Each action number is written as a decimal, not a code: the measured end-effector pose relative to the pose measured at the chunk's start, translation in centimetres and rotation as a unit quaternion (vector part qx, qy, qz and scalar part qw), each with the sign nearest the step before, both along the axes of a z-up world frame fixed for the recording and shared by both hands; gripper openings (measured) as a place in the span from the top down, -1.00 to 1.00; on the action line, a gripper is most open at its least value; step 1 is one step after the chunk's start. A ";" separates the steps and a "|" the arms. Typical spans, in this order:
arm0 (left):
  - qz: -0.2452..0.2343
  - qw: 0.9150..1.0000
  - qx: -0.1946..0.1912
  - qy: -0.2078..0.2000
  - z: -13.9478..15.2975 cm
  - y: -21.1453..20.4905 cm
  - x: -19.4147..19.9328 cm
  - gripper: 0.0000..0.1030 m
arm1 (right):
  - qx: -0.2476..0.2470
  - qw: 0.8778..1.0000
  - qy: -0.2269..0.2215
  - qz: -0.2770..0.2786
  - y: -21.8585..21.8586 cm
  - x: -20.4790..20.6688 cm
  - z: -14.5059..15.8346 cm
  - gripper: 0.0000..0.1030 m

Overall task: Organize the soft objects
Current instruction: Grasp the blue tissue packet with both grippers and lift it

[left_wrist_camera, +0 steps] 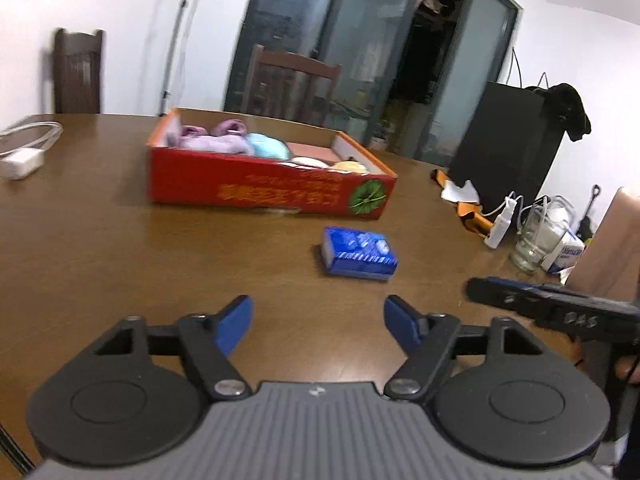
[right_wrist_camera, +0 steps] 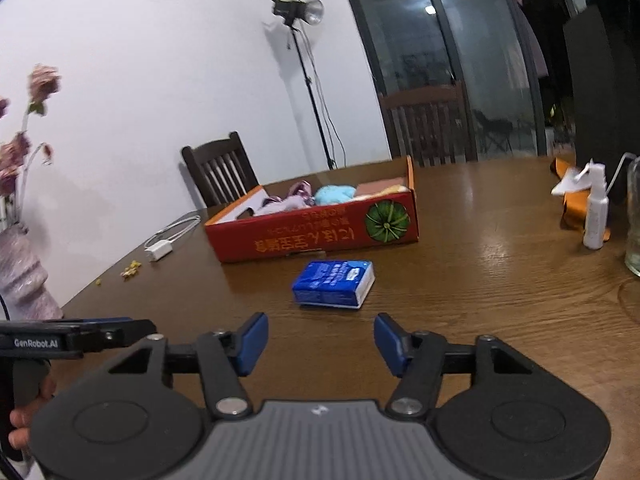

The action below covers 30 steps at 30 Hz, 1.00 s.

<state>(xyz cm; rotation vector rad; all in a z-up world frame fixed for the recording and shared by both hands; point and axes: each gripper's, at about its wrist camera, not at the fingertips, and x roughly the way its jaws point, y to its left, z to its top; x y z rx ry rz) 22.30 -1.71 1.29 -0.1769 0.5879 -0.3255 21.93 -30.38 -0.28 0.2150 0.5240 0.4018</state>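
A blue tissue pack (left_wrist_camera: 359,254) (right_wrist_camera: 334,284) lies on the brown table in front of a red cardboard box (left_wrist_camera: 268,188) (right_wrist_camera: 316,236). The box holds soft items: purple fabric (left_wrist_camera: 216,138) (right_wrist_camera: 290,200), a light blue ball (left_wrist_camera: 268,146) (right_wrist_camera: 334,194) and pale pieces at its right end. My left gripper (left_wrist_camera: 318,320) hovers open just short of the pack, nothing between its blue pads. My right gripper (right_wrist_camera: 320,340) is likewise open and empty, close before the pack. Each gripper shows in the other's view, the right one (left_wrist_camera: 552,304) at the right edge, the left one (right_wrist_camera: 76,336) at the left edge.
A white charger and cable (left_wrist_camera: 24,152) (right_wrist_camera: 164,244) lie at the left. A spray bottle (right_wrist_camera: 596,212), a glass jar (left_wrist_camera: 534,240), orange cloth (left_wrist_camera: 468,204) and a black box (left_wrist_camera: 508,148) crowd the right. A vase of dried flowers (right_wrist_camera: 20,264) stands near left. Chairs ring the table.
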 end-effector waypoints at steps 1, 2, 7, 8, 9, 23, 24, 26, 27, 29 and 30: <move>-0.003 1.000 0.002 0.001 -0.1 -0.6 1.4 -0.31 | 0.002 1.000 0.005 0.001 0.1 1.4 -0.2 -0.02; -0.006 1.000 0.005 0.006 -0.3 -1.2 3.2 -0.17 | 0.006 1.000 0.008 0.001 0.3 2.7 -0.4 0.07; -0.036 0.998 -0.015 0.044 -1.5 -3.3 10.7 0.15 | 0.033 0.999 0.037 -0.013 0.5 8.9 -1.8 0.24; -0.038 0.998 -0.019 0.050 -1.9 -3.6 11.8 0.20 | 0.040 0.998 0.043 -0.015 0.5 9.9 -2.1 0.27; -0.037 0.998 -0.022 0.055 -2.3 -3.8 12.6 0.26 | 0.047 0.997 0.051 -0.017 0.5 10.9 -2.5 0.30; -0.050 0.990 -0.096 0.092 -5.4 -2.9 15.2 0.44 | 0.088 0.992 0.085 0.009 0.5 14.0 -5.5 0.58; -0.050 0.990 -0.096 0.091 -5.4 -2.9 15.2 0.43 | 0.087 0.993 0.084 0.009 0.6 14.0 -5.5 0.58; -0.050 0.990 -0.095 0.088 -5.4 -2.9 15.1 0.44 | 0.087 0.993 0.083 0.009 0.6 14.1 -5.5 0.58; -0.050 0.990 -0.097 0.089 -5.4 -2.9 15.2 0.44 | 0.087 0.993 0.083 0.009 0.5 14.0 -5.5 0.58; -0.048 0.988 -0.106 0.097 -5.4 -2.7 15.3 0.45 | 0.087 0.993 0.084 0.010 0.4 13.9 -5.4 0.58; -0.043 0.988 -0.109 0.102 -5.3 -2.6 15.1 0.46 | 0.090 0.992 0.086 0.010 0.4 13.8 -5.3 0.59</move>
